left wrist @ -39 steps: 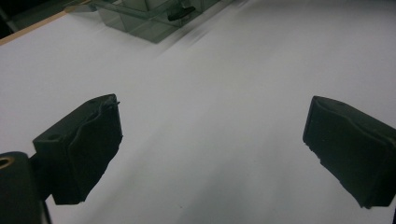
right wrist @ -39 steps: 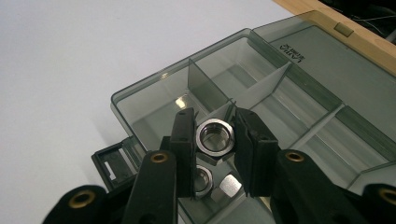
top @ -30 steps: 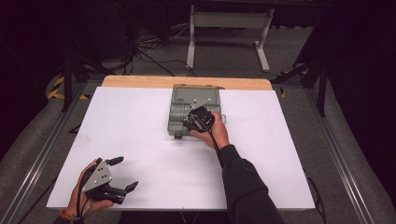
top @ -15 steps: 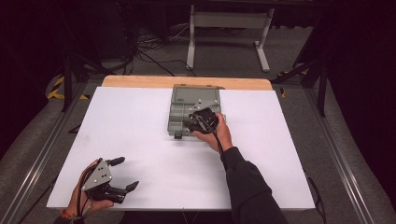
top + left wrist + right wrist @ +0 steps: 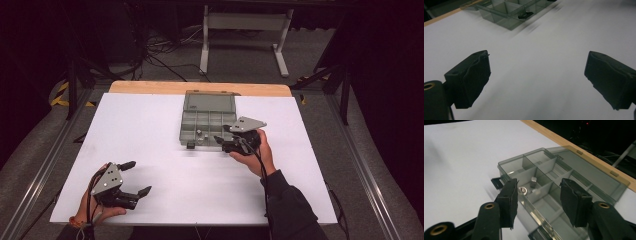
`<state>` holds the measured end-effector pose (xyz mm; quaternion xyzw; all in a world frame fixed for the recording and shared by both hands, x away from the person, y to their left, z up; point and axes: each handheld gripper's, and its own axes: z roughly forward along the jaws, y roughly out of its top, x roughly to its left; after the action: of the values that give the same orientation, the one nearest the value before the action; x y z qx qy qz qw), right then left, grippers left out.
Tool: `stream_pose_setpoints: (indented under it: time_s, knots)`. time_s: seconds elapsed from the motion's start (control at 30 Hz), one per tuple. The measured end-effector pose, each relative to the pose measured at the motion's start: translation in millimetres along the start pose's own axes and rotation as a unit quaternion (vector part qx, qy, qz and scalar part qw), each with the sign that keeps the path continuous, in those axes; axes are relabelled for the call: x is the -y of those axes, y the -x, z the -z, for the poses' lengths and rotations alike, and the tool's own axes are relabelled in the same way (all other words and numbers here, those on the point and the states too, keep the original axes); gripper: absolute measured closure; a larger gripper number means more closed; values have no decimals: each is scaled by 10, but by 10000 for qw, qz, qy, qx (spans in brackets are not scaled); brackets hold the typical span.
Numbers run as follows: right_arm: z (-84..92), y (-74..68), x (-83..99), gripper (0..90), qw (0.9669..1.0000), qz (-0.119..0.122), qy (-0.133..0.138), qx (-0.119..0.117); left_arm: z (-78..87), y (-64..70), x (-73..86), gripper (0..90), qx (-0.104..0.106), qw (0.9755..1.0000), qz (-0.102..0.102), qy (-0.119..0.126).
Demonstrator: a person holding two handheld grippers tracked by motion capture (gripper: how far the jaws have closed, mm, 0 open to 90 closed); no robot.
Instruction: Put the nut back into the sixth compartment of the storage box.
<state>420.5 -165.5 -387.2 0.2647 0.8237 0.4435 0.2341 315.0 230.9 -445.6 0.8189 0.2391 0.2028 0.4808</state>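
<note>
Right gripper, jaws just opening with nothing between them, is hovering beside the open compartment box holding small parts, while left gripper is idling spread wide.

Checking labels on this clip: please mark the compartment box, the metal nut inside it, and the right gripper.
compartment box (image 5: 208, 102), high view, open lid.
metal nut (image 5: 522, 190), right gripper view, its ring face.
right gripper (image 5: 537, 195), right gripper view, between its jaws.
</note>
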Motion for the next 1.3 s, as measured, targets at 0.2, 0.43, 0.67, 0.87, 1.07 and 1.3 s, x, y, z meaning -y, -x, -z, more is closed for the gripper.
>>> stream_pose_setpoints:
  time_s: [0.2, 0.43, 0.67, 0.87, 1.07, 1.3]
  knots:
    - [221, 62, 155, 430, 9999, 26, 143, 74, -86, -102, -124, 73, -51, 10000, -67, 7]
    - [493, 106, 329, 314, 9992, 122, 323, 219, -181, -292, -331, 70, -216, 9996, -99, 164]
    - [566, 143, 402, 171, 9987, 39, 320, 386, -300, -399, -419, 60, -267, 9994, -64, 190]
    - [586, 220, 439, 77, 9983, -186, 370, 419, -359, -476, -433, 59, -303, 9992, -29, 241]
    - [575, 280, 454, 86, 9979, -205, 376, 493, -408, -588, -430, 67, -386, 9987, 94, 321]
    - [544, 400, 449, 108, 9961, -453, 479, 588, -459, -694, -481, 58, -363, 9985, 112, 395]
